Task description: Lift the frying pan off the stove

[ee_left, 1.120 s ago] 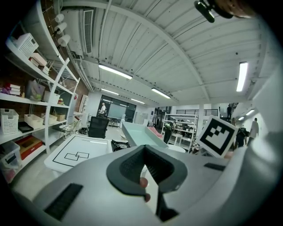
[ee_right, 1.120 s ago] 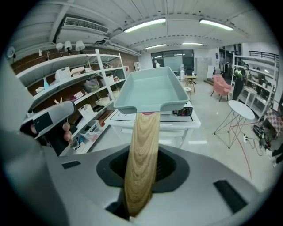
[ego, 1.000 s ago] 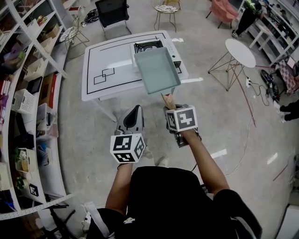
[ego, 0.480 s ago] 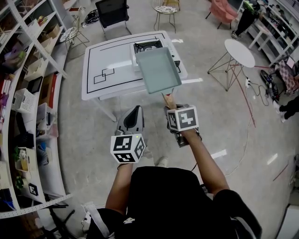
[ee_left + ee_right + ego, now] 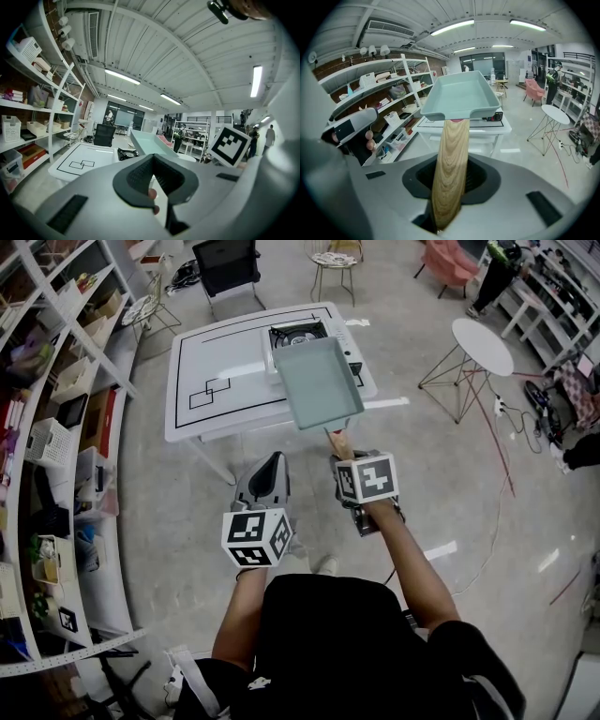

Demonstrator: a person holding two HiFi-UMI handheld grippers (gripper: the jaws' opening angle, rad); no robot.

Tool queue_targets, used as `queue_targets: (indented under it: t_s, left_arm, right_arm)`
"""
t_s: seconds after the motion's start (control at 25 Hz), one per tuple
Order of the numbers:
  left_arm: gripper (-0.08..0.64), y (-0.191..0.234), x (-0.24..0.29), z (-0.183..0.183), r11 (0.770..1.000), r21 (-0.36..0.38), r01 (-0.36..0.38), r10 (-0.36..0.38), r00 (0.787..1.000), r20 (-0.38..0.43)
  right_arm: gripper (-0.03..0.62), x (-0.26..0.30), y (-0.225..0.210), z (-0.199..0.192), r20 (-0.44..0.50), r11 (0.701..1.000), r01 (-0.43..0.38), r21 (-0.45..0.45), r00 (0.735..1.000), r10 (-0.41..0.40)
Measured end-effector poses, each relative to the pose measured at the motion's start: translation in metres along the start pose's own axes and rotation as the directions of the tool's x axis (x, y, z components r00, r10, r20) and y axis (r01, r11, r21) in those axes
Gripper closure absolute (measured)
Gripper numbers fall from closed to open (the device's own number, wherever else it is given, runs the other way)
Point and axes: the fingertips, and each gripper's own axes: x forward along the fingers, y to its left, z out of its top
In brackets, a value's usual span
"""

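Note:
A pale green rectangular frying pan [image 5: 317, 381] hangs in the air above the near right part of the white table [image 5: 225, 362], clear of the black stove [image 5: 298, 334] behind it. Its wooden handle [image 5: 450, 159] runs back between the jaws of my right gripper [image 5: 342, 457], which is shut on it. The pan [image 5: 461, 96] fills the middle of the right gripper view. My left gripper [image 5: 272, 463] is held level beside the right one, short of the table, its jaws shut with nothing between them. From the left gripper view the pan [image 5: 150, 143] and the stove [image 5: 125, 153] show ahead.
Curved shelves [image 5: 56, 418] full of boxes line the left. A black chair [image 5: 225, 263] stands behind the table. A round white side table [image 5: 483, 345] on wire legs is to the right, with cables on the floor [image 5: 506, 418] near it.

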Motion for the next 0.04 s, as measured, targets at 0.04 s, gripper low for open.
queue_targets:
  t_s: [0.04]
  left_arm:
    - [0.552,-0.0001,0.0004,-0.001,1.0,0.0,-0.001,0.001,1.0,-0.002]
  right_arm:
    - [0.506,0.0007,-0.0003,-0.0003,-0.001,1.0,-0.002,0.0,1.0,0.002]
